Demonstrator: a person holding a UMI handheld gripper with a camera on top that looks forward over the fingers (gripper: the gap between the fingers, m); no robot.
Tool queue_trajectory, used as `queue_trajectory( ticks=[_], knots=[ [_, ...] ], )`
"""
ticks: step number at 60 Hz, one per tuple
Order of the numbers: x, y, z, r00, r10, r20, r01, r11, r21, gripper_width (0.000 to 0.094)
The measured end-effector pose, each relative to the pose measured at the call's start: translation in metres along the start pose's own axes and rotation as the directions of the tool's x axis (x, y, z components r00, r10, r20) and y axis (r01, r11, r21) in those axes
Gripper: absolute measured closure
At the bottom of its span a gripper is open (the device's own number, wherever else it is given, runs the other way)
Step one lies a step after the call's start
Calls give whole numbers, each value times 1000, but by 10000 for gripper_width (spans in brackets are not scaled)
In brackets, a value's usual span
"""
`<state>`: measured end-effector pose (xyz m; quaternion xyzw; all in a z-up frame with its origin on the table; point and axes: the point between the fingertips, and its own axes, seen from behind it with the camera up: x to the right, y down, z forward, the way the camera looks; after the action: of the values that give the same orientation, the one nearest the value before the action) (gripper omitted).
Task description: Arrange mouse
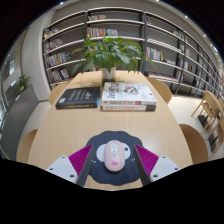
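Observation:
A pale pink and white mouse [113, 154] lies on a dark grey mouse mat [110, 177] with two white patches, at the near edge of a wooden table [55, 128]. My gripper [112, 158] is open. Its magenta pads stand either side of the mouse, with the left finger [72, 163] and the right finger [152, 161] each a clear gap away from it. The mouse rests on the mat between the fingers and points away from me.
A black book [78, 97] and a white book with a red band [128, 95] lie side by side further along the table. A potted plant [108, 52] stands behind them. Bookshelves [170, 50] line the back wall. Wooden chairs [208, 108] stand at the right.

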<state>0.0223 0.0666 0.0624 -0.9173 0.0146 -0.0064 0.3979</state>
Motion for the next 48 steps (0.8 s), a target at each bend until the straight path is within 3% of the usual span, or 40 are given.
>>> queue_trajectory(
  ticks=[15, 30, 48],
  knots=[
    [-15, -36, -130, 1000, -11, 16, 9, 993, 119, 159],
    [-17, -1, -232, 998, -51, 27, 46, 985, 167, 150],
    [-7, 41, -303, 997, -62, 41, 53, 979, 196, 153]
  ],
)
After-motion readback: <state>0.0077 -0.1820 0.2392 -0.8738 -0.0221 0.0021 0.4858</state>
